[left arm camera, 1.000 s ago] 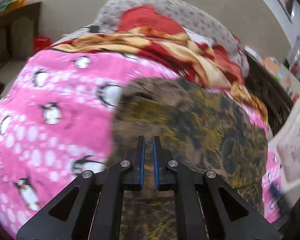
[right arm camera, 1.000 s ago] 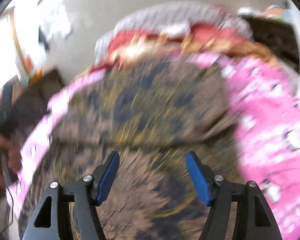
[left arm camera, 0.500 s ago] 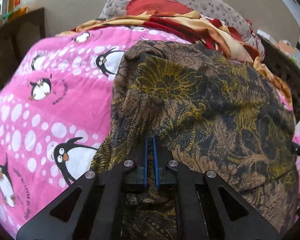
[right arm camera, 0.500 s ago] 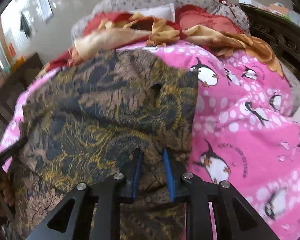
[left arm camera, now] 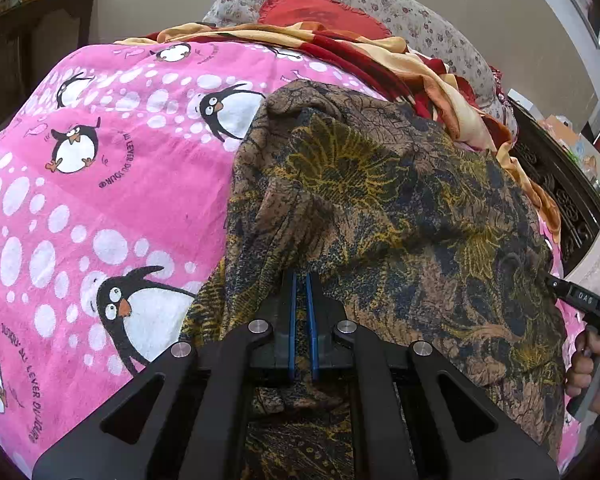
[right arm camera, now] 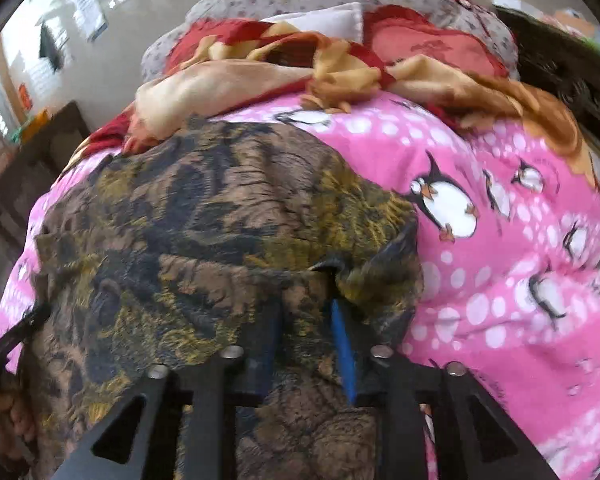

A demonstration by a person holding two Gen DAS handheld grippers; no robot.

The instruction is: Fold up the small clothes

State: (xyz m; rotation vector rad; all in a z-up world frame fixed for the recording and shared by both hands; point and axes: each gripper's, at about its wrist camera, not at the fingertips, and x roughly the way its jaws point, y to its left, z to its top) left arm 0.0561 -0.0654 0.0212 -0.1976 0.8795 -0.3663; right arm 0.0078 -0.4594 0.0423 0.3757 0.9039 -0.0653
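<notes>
A brown, gold and navy batik garment (left arm camera: 400,208) lies on a pink penguin blanket (left arm camera: 100,200), its near part folded over itself. My left gripper (left arm camera: 300,280) is shut on the garment's near left edge. In the right wrist view the same garment (right arm camera: 204,216) fills the left and middle. My right gripper (right arm camera: 306,304) is closed on the garment's near right edge, with a bunch of cloth between its blue pads. The right gripper also shows at the right edge of the left wrist view (left arm camera: 580,300).
The pink penguin blanket (right arm camera: 500,260) covers the bed. A red and cream cloth (left arm camera: 380,60) and floral pillows (left arm camera: 420,20) lie at the far end. Dark carved wooden furniture (left arm camera: 560,192) stands on the right, a dark cabinet (left arm camera: 32,40) on the left.
The right gripper went from open to shut on the garment's near right edge. Both grippers have carried the near edge forward over the garment, and the view is closer to the cloth.
</notes>
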